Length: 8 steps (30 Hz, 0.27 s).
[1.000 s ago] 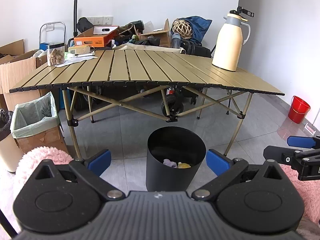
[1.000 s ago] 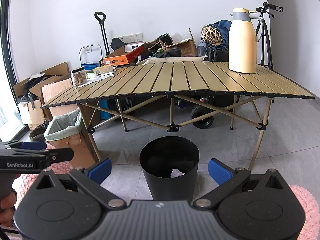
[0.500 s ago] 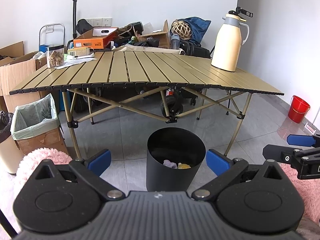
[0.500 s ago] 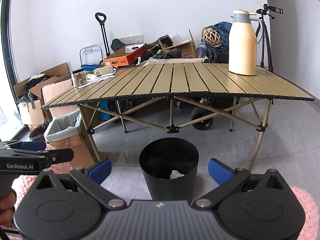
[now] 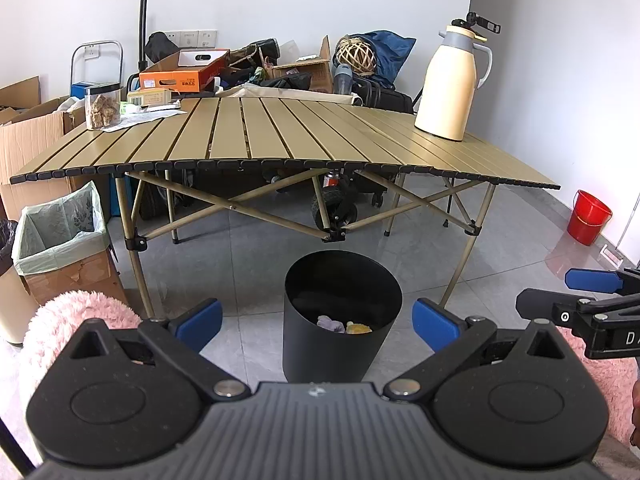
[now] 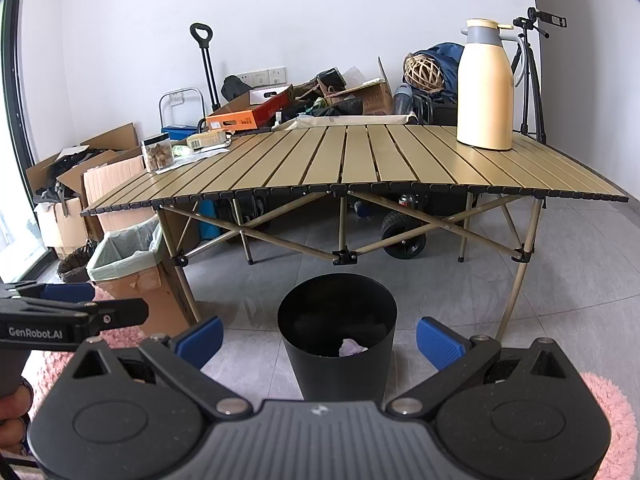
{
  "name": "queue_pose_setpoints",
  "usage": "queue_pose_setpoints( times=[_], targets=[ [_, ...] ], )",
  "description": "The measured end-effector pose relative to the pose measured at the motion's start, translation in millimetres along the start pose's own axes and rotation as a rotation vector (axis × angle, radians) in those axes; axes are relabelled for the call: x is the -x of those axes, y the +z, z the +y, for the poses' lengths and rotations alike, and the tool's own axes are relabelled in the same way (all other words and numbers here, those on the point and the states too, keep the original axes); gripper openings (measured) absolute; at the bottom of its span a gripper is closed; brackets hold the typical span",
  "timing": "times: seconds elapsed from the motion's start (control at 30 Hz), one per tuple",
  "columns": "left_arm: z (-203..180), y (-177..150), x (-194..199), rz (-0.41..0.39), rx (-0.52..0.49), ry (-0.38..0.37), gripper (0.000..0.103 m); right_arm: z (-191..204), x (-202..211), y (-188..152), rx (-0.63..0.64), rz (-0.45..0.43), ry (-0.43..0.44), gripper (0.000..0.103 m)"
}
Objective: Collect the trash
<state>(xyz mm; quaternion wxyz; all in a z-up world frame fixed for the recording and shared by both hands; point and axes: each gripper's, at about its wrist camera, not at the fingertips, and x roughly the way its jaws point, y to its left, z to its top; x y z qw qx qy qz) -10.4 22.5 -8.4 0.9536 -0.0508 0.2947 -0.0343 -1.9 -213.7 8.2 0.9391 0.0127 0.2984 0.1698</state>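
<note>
Grippers first: the left gripper (image 5: 316, 320) has its blue-padded fingers spread wide with nothing between them, and the right gripper (image 6: 319, 338) is spread just the same, also empty. Both hang above the floor on the near side of the black bin (image 5: 340, 316), each framing the bin between its fingertips in its own view. In the left wrist view the right gripper's dark body juts in from the right of the bin; in the right wrist view the left gripper shows to the left of the bin, with part of a hand (image 6: 14, 400) below it.

The bin stands upright on the grey tile floor (image 5: 248, 248), just in front of the slatted folding table (image 5: 280, 136). Trash (image 5: 344, 325) lies at the bottom of the bin: a pale purple crumpled piece and a yellow piece beside it.

Beyond the bin, on the table's far right corner, stands a cream thermos jug (image 5: 450, 84). On the table's far left corner sits a clear jar (image 5: 103, 106) with brown chunks inside. Left of the bin, beside the table leg, a cardboard box lined with a pale green bag (image 5: 60, 236) stands on the floor. A red bucket (image 5: 590, 216) sits far right of the bin, near the wall.
</note>
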Motion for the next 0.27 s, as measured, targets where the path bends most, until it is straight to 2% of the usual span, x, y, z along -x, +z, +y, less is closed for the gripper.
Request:
queue_pose_setpoints(
  times=[0.27],
  targets=[
    [0.9,0.7,-1.4,0.009,0.005,0.01,0.103,-1.0,-0.8,-0.6,0.0,0.001,0.0,0.103]
  ],
)
